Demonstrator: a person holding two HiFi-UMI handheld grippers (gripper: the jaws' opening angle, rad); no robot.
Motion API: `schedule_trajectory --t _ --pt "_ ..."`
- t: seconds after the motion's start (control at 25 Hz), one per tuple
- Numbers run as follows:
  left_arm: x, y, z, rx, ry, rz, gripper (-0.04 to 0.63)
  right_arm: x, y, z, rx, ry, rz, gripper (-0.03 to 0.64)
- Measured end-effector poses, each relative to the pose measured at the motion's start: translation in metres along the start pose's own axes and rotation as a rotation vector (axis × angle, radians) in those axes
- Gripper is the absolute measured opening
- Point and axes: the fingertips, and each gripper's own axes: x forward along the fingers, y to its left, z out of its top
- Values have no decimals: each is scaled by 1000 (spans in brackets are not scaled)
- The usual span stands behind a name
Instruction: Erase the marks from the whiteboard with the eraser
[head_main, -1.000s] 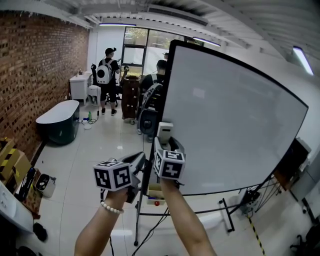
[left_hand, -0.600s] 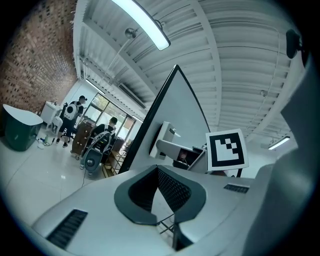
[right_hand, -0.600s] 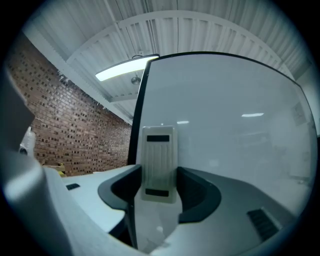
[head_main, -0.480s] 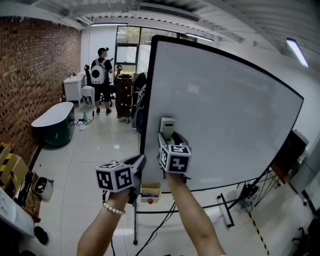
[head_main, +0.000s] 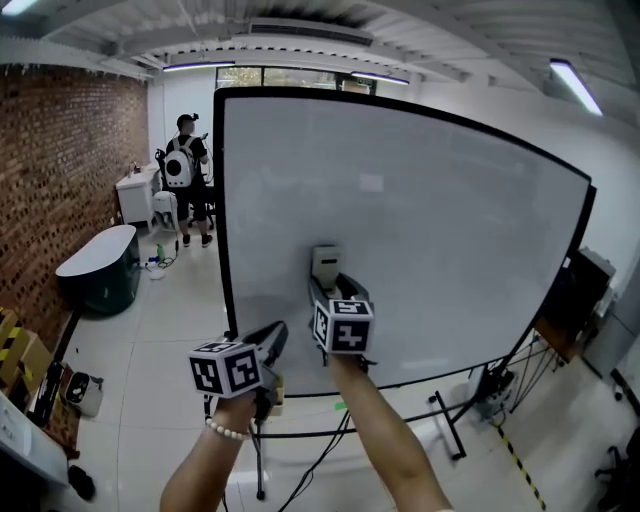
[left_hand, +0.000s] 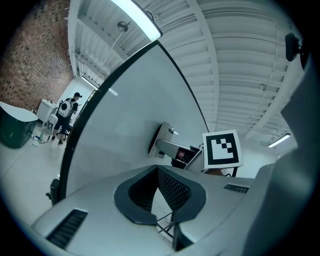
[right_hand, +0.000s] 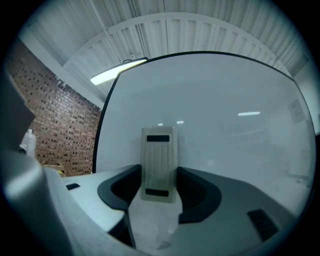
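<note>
A large whiteboard (head_main: 450, 230) in a black frame fills the middle of the head view, and I see no distinct marks on it. My right gripper (head_main: 327, 283) is shut on a beige eraser (head_main: 325, 263), which stands upright and flat against the board's lower left part. The right gripper view shows the eraser (right_hand: 159, 165) clamped between the jaws of the right gripper (right_hand: 159, 176), against the board (right_hand: 225, 115). My left gripper (head_main: 274, 335) hangs lower left, near the board's bottom edge, shut and empty. In its own view the left gripper (left_hand: 157, 172) has its jaws together, the eraser (left_hand: 161, 139) beyond.
The board's stand legs (head_main: 450, 425) and cables spread over the white floor below. A person with a white backpack (head_main: 180, 165) stands at the far left by a desk. A dark tub (head_main: 95, 268) sits along the brick wall (head_main: 60, 170). Boxes (head_main: 15, 350) lie lower left.
The eraser in my right gripper has slid rightwards along the board, away from its left edge. More of the board now shows. The left gripper stays low beside it.
</note>
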Motion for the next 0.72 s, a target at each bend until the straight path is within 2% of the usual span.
schedule_trajectory --t 0.4,0.72 --pt "82 -70 -25 2 -41 85 -11 -27 -99 12 -1 -16 90 252" --pt "140 -119 -47 19 -49 112 -11 -49 -181 6 -1 -20 95 252"
